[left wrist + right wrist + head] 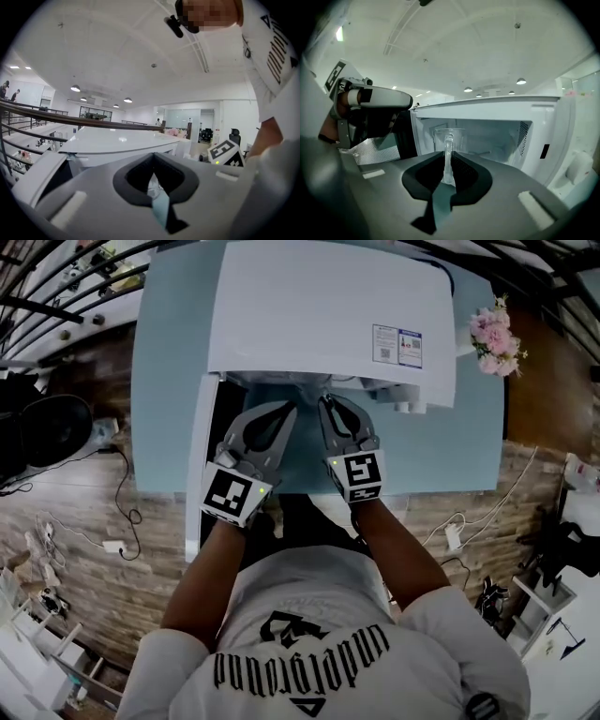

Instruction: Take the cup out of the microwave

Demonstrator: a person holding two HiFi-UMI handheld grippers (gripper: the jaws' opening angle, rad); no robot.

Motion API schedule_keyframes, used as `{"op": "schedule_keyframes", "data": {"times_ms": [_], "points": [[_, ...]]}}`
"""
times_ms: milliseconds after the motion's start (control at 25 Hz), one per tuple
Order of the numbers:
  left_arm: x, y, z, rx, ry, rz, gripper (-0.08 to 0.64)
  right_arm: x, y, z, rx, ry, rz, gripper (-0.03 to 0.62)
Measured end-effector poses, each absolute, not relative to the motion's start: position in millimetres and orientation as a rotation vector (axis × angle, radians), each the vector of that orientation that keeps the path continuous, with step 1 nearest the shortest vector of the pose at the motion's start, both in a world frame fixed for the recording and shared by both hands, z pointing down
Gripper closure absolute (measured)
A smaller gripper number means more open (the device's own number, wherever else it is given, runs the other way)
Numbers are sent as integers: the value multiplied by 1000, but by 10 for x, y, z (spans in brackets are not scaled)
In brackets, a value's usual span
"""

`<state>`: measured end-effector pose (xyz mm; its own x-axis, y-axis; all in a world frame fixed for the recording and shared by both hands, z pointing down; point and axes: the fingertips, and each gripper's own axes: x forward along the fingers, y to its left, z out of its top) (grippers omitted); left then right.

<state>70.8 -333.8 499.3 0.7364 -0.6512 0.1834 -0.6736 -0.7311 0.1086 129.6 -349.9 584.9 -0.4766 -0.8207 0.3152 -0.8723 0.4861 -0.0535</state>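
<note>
A white microwave (328,306) sits on a pale blue table (169,381) at top centre, its door (200,465) swung open at left. The left gripper (286,410) and right gripper (325,401) point into its opening. Pink flowers (495,338) stand at upper right.

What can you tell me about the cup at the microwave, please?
The cup is clear and glass-like, with a straight wall, an open rim and a handle turned toward the right gripper. It stands upright at the left of the open microwave's cavity. The right gripper's jaws are closed on the handle. They hide the cup's base, so I cannot tell whether it rests on the cavity floor. The head view does not show the cup.
</note>
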Motion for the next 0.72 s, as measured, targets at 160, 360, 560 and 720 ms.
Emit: {"op": "schedule_keyframes", "data": {"times_ms": [160,360,560,720], "points": [[675,-3222,4844,2768,-1043,214,511,1278,-3323,5751,1426,-2482,317,560],[623,-3035,4640,2799,-1025,207,511,1248,-3140,5542,1446,-2489,297,560],[533,-2828,4442,2823,-1007,178,511,1178,-2946,5346,1456,-2487,281,560],[410,-2628,4317,2841,-996,162,511,1129,-2781,5174,1485,-2490,265,560]]}}
